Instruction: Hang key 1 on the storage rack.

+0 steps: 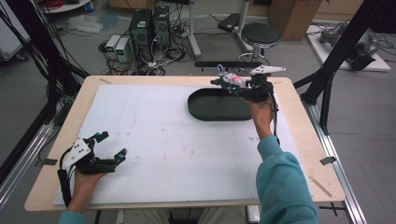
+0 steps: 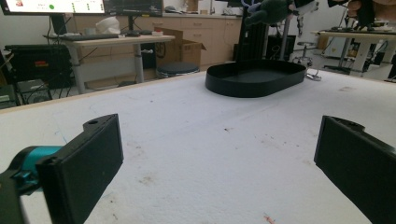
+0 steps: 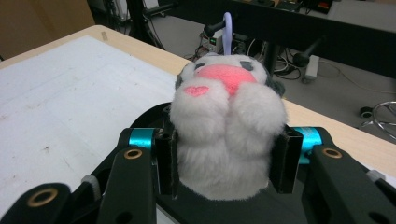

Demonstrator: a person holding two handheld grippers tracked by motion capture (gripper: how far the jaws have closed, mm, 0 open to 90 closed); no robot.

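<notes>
Right gripper (image 3: 226,163): clamped on a plush toy (image 3: 228,126), one black jaw pressed into each furry flank, pink nose and little heart patch facing up toward the camera. Held in the air at the far right of the table, over the near-right rim of the black oval tray (image 1: 205,112), not yet resting on anything. Pick-up therefore judged done; carry nearly done as well. Left to do, by the look of it: lower the toy into the tray, spread the jaws, draw the hand away.

Left gripper (image 1: 109,149): jaws wide apart, nothing between them but bare white mat (image 2: 196,154). Parked low at the near left corner, well apart from tray and toy, apparently idle in this step.

Farther out: tray bottom bare as far as visible. White mat spread over the wooden table (image 1: 299,135), faint reddish marks, no other loose objects on it.
</notes>
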